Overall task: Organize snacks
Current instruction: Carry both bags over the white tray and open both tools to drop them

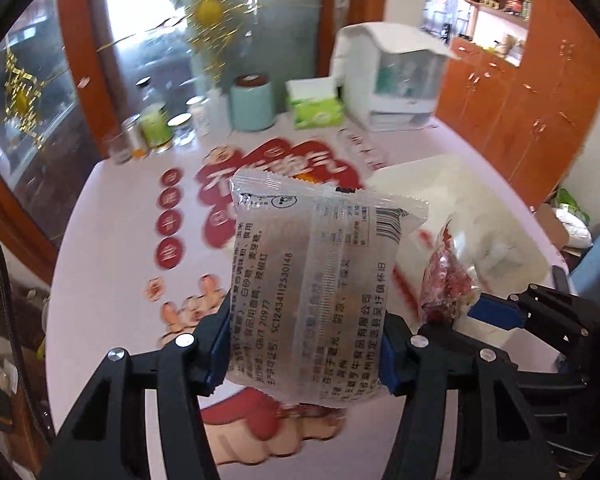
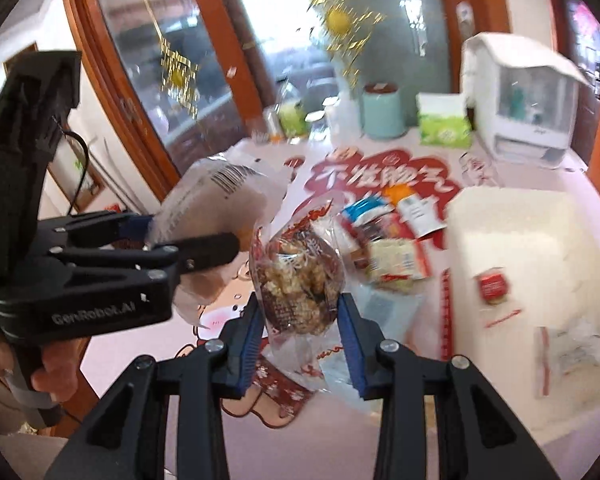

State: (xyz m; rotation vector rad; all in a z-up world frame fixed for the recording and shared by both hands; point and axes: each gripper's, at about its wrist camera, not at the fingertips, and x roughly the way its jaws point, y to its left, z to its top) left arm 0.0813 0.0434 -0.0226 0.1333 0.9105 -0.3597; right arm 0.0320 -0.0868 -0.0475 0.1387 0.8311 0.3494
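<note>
My left gripper point(image 1: 304, 344) is shut on a clear snack packet point(image 1: 316, 280) with printed text and a barcode, held above the table. It also shows in the right wrist view point(image 2: 188, 236) at the left, with the packet point(image 2: 220, 188). My right gripper point(image 2: 298, 320) is shut on a clear bag of brown nut brittle point(image 2: 296, 276) with red print; it shows in the left wrist view point(image 1: 496, 312) at the right with the bag point(image 1: 446, 280). Several loose snack packets point(image 2: 388, 240) lie on the table. A white bin point(image 2: 520, 248) at the right holds a small red packet point(image 2: 491, 283) and a clear packet point(image 2: 572, 348).
The round table point(image 1: 112, 240) has a pink cloth with red print. At its far edge stand a teal canister point(image 1: 252, 100), a green tissue pack point(image 1: 316, 106), jars point(image 1: 154, 124) and a white appliance point(image 1: 396, 80). Wooden cabinets point(image 1: 540, 100) stand at the right.
</note>
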